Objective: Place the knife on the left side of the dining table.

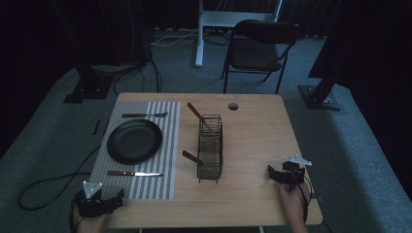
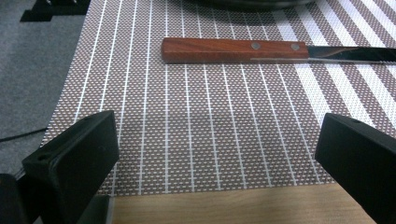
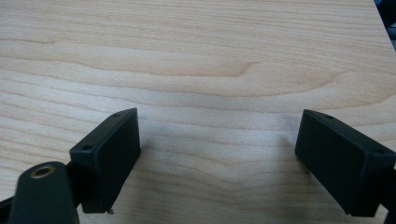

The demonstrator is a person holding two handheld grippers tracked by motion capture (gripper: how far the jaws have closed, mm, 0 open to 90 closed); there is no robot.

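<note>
The knife [image 2: 275,50] is lying flat on the striped mat [image 2: 196,140], just ahead of the left gripper [image 2: 210,154] and nearest to it. In the high view the knife [image 1: 135,173] is sitting at the near edge of the mat [image 1: 165,141], its wooden handle pointing left and its blade pointing right toward the rack [image 1: 210,154]. The plate [image 1: 134,141] is sitting just beyond it.

Handling judgement: the knife is looking stiff and fairly light. The riveted wooden handle is offering the better hold, being thicker and less slick than the steel blade. The blade is thin, smooth and lying flush to the mat, so it is likely to slip. A grasp across the handle, near its middle, is advisable, with the jaws coming down on its two long sides.

The left gripper [image 1: 97,201] is resting at the near left corner of the table [image 1: 252,141], with its jaws standing wide apart and holding nothing. The right gripper [image 1: 286,174] is resting at the near right of the table, well apart from the knife; its jaws are also standing wide apart over bare wood [image 3: 196,70].

A fork [image 1: 144,115] is lying at the far edge of the mat. Two wooden-handled utensils [image 1: 196,114] are standing tilted in the rack.
</note>
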